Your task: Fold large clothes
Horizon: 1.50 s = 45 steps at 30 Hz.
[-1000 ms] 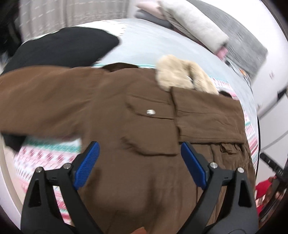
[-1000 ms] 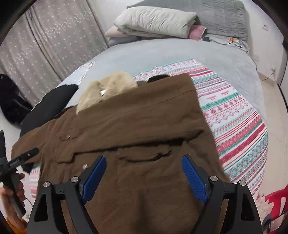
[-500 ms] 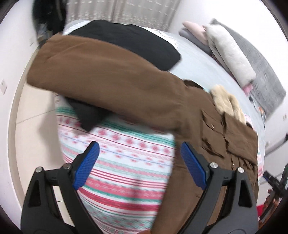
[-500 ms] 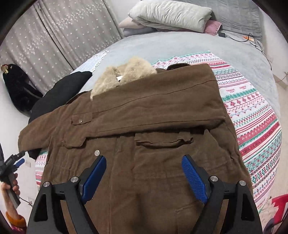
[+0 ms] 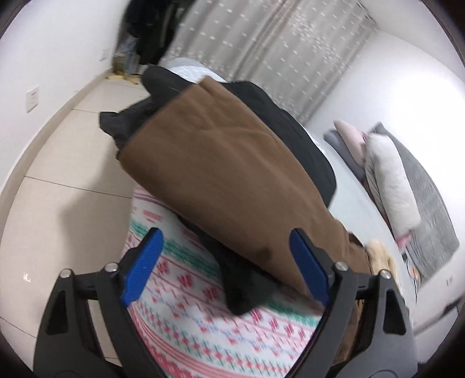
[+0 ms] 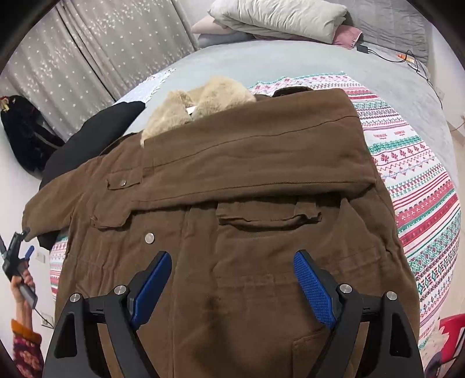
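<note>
Coat: your brown woven-cotton coat (image 6: 250,203) lies spread front-up on the bed, filling the middle of the right wrist view; one sleeve is folded across the chest, running from 9 to 3 o'clock above the flap pockets.
Other sleeve: in the left wrist view the second brown sleeve (image 5: 226,174) stretches from 11 o'clock down toward 4 o'clock, its cuff end lying over a black garment (image 5: 296,136).
Collar: a beige, fluffy fur collar (image 6: 197,107) sits at 12 o'clock of the coat.
Left tongs: your left gripper (image 5: 226,261) has its blue ribbed pads spread wide, nothing between them; it hangs above the blanket and the sleeve.
Right tongs: your right gripper (image 6: 229,288) is spread wide too, gripping nothing, over the lower coat front.
Underlay: a knitted-pattern blanket in red, green and white stripes (image 6: 418,186) lies under the coat, showing at 3 o'clock.
Around: grey bedsheet (image 6: 290,58) beyond; stacked pale pillows (image 6: 279,17) at 12 o'clock; a grey star-dotted curtain (image 6: 87,58) at 10 o'clock.
In the way: the black garment under the sleeve end, with a dark fold (image 5: 247,290) poking out beneath it near 5 o'clock in the left view.
Fastenings: round metal snaps (image 6: 149,237) on the placket and pocket flap.
</note>
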Motion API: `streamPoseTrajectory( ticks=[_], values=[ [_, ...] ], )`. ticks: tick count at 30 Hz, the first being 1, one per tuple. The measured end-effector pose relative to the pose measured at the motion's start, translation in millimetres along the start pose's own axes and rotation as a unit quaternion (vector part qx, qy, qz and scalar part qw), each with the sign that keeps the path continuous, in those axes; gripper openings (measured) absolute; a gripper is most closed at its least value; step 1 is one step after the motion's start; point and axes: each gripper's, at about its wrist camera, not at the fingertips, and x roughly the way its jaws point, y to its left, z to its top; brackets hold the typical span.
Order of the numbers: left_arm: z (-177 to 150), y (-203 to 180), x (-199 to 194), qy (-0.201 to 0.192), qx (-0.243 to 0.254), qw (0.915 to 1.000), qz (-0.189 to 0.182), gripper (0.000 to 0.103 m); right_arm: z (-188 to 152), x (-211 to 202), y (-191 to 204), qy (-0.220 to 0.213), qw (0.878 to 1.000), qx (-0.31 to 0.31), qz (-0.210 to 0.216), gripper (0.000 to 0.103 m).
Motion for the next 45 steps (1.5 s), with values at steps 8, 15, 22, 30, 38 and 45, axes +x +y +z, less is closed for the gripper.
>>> streamPoseTrajectory(
  ticks=[8,15,22,30,38,45],
  values=[
    [21.1,9.1,2.2,-0.041,-0.062,0.9968,0.029,0.009,-1.2,5.2,-0.9,0.008,1.000,0.001,0.001,0.087],
    [34.3,-81.0,-48.1,-0.113,0.059,0.9916,-0.025,0.006,-0.3,1.4,-3.8,0.003,1.000,0.006,0.005,0.087],
    [23.2,-193.2,-88.3,-0.139,0.157,0.9696,-0.126,0.006,0.3,-3.4,-5.4,-0.002,1.000,0.010,0.011,0.087],
    [-31.1,-305.9,-88.8,-0.087,0.220,0.9427,-0.236,0.006,0.7,-8.3,-4.7,-0.006,1.000,0.008,0.012,0.087],
    [-119.8,-368.4,-55.1,0.015,0.247,0.9245,-0.290,0.006,1.3,-3.4,-5.9,-0.002,1.000,0.011,0.007,0.087],
    [-209.4,-385.7,5.7,0.141,0.258,0.9121,-0.285,0.008,0.3,6.2,-9.9,0.005,1.000,0.018,0.015,0.087]
  ],
)
